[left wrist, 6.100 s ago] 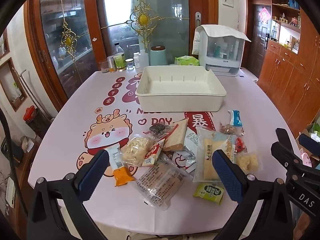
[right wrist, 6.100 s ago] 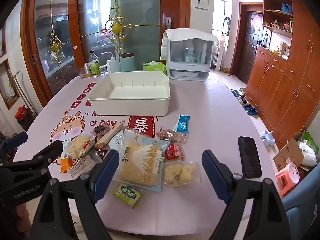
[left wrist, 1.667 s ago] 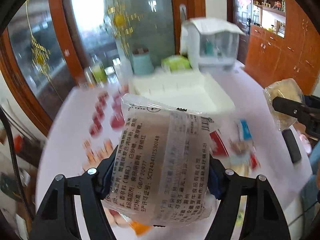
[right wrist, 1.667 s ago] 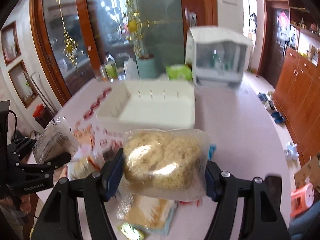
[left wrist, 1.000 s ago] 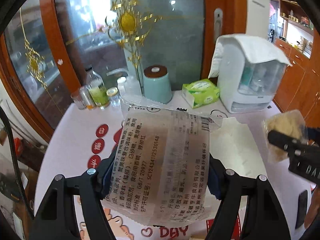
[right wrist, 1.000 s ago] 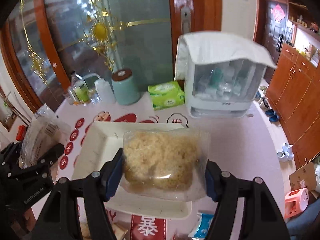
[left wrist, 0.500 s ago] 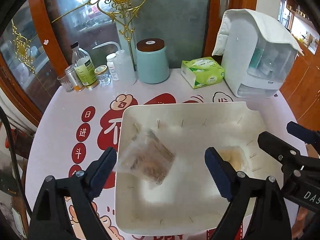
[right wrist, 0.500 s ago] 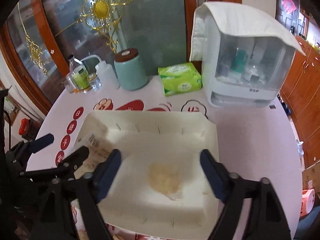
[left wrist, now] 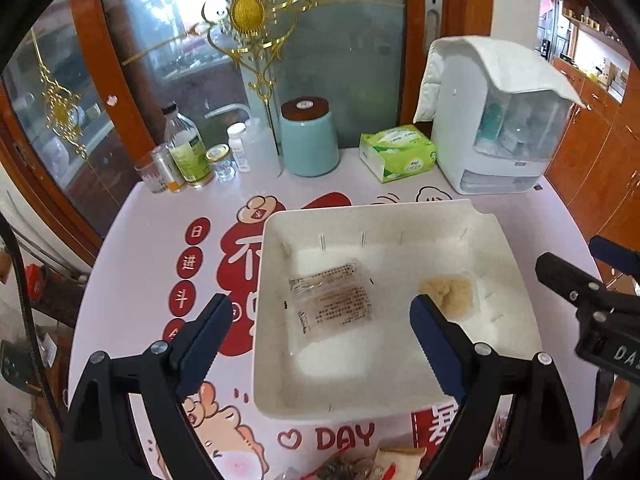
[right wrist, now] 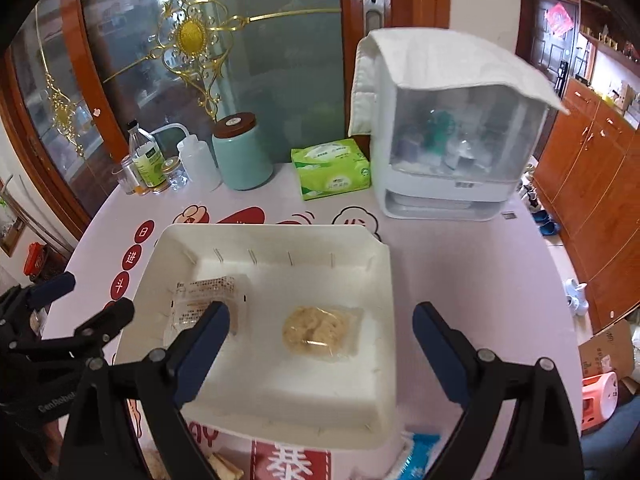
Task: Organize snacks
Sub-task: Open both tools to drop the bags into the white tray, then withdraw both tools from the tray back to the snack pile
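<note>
A white bin (left wrist: 516, 300) (right wrist: 384, 280) stands on the pink table. Inside it lie a clear printed snack packet (left wrist: 332, 300) (right wrist: 208, 304) on the left and a clear bag of yellowish crumbly snack (left wrist: 448, 292) (right wrist: 316, 328) on the right. My left gripper (left wrist: 320, 336) is open and empty above the bin. My right gripper (right wrist: 320, 348) is open and empty above the bin too; it shows at the right edge of the left wrist view (left wrist: 580, 292). More snack packs (left wrist: 360, 464) (right wrist: 416, 456) lie on the table in front of the bin.
Behind the bin stand a teal canister (left wrist: 308, 140), a green tissue pack (left wrist: 396, 152), several bottles and jars (left wrist: 188, 156) and a white covered appliance (left wrist: 500, 120). A glass door is behind the table. Wooden cabinets (right wrist: 592, 160) line the right.
Both grippers carried their snack bags over the bin, opened and dropped them. The two bags now lie still on the bin floor, and both grippers have pulled back slightly.
</note>
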The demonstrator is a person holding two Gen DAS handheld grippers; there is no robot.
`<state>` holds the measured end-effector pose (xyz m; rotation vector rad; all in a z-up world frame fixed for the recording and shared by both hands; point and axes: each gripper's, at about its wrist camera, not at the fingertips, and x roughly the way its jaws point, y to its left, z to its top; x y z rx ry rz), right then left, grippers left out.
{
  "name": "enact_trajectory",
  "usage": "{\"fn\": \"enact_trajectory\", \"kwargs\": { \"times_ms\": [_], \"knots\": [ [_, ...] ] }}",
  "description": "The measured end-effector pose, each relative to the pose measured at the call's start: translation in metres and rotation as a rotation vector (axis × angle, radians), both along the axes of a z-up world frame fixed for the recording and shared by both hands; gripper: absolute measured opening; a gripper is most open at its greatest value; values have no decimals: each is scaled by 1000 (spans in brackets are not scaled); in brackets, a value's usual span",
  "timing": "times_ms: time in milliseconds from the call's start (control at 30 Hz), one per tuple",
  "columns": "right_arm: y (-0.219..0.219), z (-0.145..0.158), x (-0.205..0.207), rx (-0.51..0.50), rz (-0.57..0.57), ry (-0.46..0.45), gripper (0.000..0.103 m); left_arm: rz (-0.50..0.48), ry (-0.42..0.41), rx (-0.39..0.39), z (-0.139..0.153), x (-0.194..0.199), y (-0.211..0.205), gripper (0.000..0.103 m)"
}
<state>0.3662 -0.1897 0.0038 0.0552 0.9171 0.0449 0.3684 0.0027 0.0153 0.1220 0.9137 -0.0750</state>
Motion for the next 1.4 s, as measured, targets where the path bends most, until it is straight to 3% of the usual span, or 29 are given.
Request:
{"fn": "enact_trajectory", "kwargs": {
  "times_ms": [200,433,700,1200,1400],
  "knots": [
    [-8,32,-35,70,-10,-31,94,-10,-43,-3,27,-39,2,93],
    [0,68,-85,19,-8,-97,94,-21,-103,-8,58,-90,6,95],
    [6,90,-139,17,36,-106,94,-35,-151,-22,78,-143,13,100],
    [13,66,-229,-43,166,-153,94,-161,-152,-26,49,-222,-4,100],
    [0,38,-261,39,196,-142,94,-204,-131,-65,12,-253,-2,100]
  ]
}}
